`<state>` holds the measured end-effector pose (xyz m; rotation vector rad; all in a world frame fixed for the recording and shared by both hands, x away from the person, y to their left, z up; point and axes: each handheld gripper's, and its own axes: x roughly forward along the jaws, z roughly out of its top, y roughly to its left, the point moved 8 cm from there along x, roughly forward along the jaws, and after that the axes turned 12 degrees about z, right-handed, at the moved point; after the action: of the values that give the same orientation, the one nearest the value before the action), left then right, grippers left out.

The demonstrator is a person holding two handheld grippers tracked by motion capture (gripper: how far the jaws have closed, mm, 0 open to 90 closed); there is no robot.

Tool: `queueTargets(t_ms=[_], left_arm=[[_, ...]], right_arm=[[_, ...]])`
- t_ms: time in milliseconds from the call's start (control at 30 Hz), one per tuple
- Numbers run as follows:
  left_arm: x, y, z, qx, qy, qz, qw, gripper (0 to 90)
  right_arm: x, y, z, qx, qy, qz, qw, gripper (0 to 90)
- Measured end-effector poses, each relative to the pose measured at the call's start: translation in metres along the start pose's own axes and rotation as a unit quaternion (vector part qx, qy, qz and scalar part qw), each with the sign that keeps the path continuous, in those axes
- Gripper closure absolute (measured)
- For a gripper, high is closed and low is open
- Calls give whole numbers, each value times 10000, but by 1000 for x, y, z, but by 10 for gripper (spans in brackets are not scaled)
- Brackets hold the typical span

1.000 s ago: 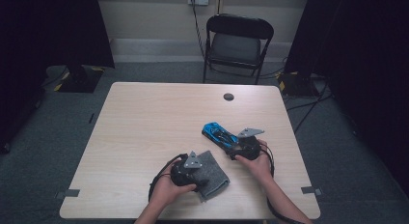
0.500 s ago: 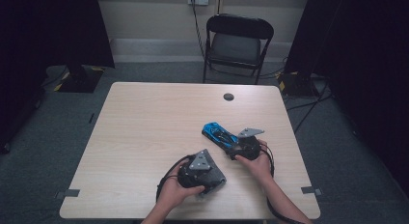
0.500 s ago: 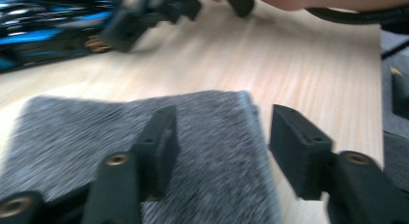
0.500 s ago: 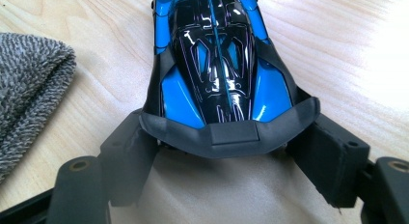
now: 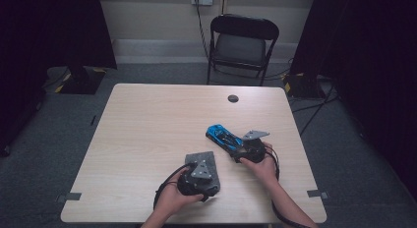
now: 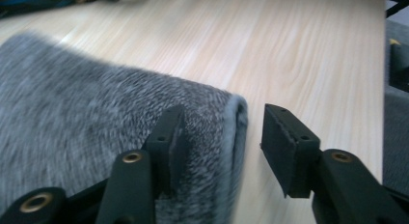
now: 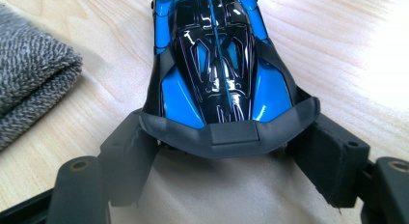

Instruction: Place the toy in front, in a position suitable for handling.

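**Gripping a toy car while jaws narrow over a folded cloth**

Resting on the pale wood-grain table (image 5: 147,125), a glossy blue and black toy car (image 7: 219,55) sits with its rear end clamped between the right gripper (image 7: 226,154) pads. Beside it lies a fuzzy grey folded cloth (image 6: 96,132), soft and thick-edged. The left gripper (image 6: 219,137) has just been closing; one pad lies on the cloth, the other stands just clear of its folded edge.
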<state>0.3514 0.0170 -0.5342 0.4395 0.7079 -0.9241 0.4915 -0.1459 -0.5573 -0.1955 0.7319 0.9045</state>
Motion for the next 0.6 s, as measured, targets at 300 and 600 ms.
queueTargets(t_ms=[300,600], left_arm=[[-23,42,-29,-353,179,577,9975,480],[-39,78,-45,-949,143,1081,9895,429]], right_arm=[[0,0,0,1,-2,1,10000,262],[0,0,0,5,2,2,10000,262]])
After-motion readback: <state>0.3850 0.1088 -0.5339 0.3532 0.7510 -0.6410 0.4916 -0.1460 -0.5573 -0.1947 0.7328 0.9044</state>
